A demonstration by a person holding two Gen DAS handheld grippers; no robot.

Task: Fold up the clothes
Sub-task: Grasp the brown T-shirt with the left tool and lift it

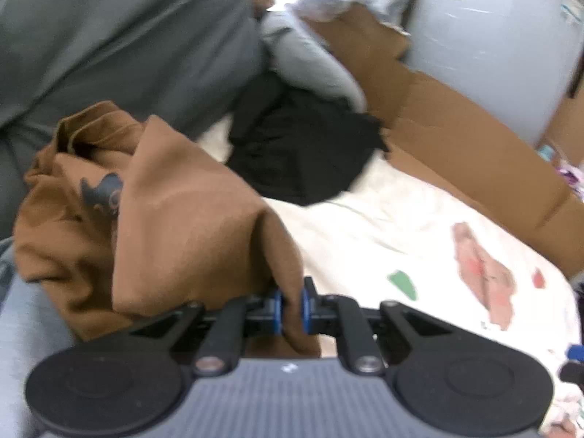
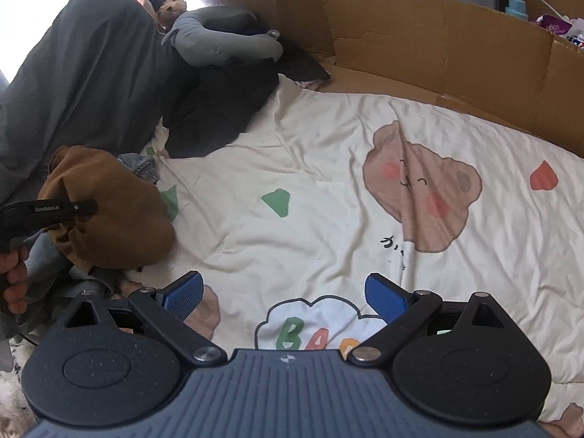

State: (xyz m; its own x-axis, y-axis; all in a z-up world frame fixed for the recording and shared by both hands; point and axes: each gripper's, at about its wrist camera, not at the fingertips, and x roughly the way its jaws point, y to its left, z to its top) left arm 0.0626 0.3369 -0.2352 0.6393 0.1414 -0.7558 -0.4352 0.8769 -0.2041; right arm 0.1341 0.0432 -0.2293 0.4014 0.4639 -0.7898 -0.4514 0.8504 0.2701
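Cardboard wall [image 2: 438, 47] lining bed's far edge, cartoon-print quilt [image 2: 310, 168] bare mid-bed, left hand-held gripper [image 1: 291, 310] clamping bunched brown garment [image 1: 175, 219] near left edge, right hand-held gripper [image 2: 284, 295] spread wide, holding nothing, garment well left of it.

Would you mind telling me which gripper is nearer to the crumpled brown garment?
Left. The left gripper is shut on a fold of the crumpled brown garment; the right gripper hangs open over the cream printed bedsheet, apart from it.
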